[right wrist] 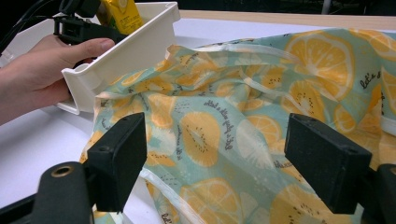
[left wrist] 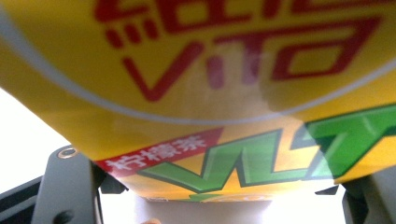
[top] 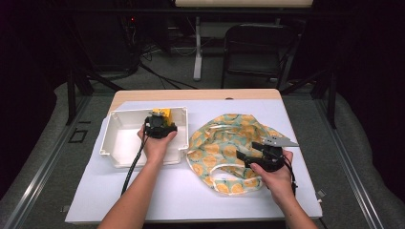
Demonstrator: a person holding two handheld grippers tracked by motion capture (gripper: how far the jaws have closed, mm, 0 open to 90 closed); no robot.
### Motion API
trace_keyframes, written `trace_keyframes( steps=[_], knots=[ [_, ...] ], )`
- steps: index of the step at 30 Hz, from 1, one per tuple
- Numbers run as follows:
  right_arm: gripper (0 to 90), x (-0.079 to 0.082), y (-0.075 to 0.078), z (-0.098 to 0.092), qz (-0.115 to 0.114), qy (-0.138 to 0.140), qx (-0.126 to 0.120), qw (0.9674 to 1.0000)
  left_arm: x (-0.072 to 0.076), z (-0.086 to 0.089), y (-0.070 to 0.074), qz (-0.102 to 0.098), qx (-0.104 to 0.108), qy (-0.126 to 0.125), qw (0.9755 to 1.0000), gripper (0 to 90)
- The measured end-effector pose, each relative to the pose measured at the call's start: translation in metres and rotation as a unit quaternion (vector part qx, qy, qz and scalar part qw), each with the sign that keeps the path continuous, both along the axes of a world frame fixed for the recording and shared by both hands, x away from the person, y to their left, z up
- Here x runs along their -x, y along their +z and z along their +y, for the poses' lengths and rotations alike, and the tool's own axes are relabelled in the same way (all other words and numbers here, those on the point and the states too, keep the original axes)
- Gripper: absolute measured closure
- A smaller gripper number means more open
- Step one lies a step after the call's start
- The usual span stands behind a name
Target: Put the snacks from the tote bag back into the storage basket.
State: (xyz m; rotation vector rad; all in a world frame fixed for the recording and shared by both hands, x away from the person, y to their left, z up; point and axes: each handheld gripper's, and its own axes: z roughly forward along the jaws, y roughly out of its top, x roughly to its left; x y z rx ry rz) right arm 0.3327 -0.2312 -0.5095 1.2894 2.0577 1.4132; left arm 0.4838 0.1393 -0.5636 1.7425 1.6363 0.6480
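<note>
In the high view the left gripper (top: 161,125) sits left of centre over the white tray (top: 119,143), holding a yellow drink carton (top: 162,113) near the tray's far right corner; in the left gripper view the carton (left wrist: 201,93) spreads across nearly the whole frame, red and green lettering close to the lens, with the black jaws standing at the lower left and lower right against its sides, so I judge them closed on it at a wide setting. The right gripper (top: 243,157) lies at the right of the high view over the fruit-print cloth bag (top: 224,148), and in the right gripper view its jaws stand well apart with nothing between them, just above the crumpled fabric (right wrist: 243,116); the tray's wall (right wrist: 140,46) and the left hand (right wrist: 42,74) show at upper left there. The step in hand looks like moving the carton between tray and bag, though the direction cannot be told from here. To do it well, keep the carton upright and the grip steady on its flat sides, since a thin box can buckle or slip if squeezed unevenly. The bag lies flat and folded just beside the tray, so its mouth likely needs the right gripper to pinch one hem and lift it open. Clear the tray's rim fully when crossing it.
</note>
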Motion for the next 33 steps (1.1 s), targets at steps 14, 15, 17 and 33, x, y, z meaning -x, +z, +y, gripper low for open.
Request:
trace_keyframes(
  steps=[14, 15, 17, 33],
  knots=[
    [20.4, 0.000, 0.000, -0.002, -0.001, -0.001, 0.003, 1.0000, 0.006, 0.005, 0.015, 0.008, 0.032, -0.008, 0.9994, 10.2],
    [20.4, -0.001, 0.000, -0.002, -0.002, 0.000, 0.002, 1.0000, 0.006, 0.005, 0.016, 0.007, 0.032, -0.011, 0.9994, 9.8],
    [20.4, -0.001, 0.000, -0.002, -0.002, 0.000, 0.003, 1.0000, 0.008, 0.005, 0.018, 0.010, 0.028, -0.012, 0.9995, 9.8],
    [20.3, -0.001, 0.000, -0.002, -0.003, -0.002, 0.003, 1.0000, 0.032, 0.014, 0.028, -0.002, 0.026, -0.032, 0.9992, 9.3]
  ],
)
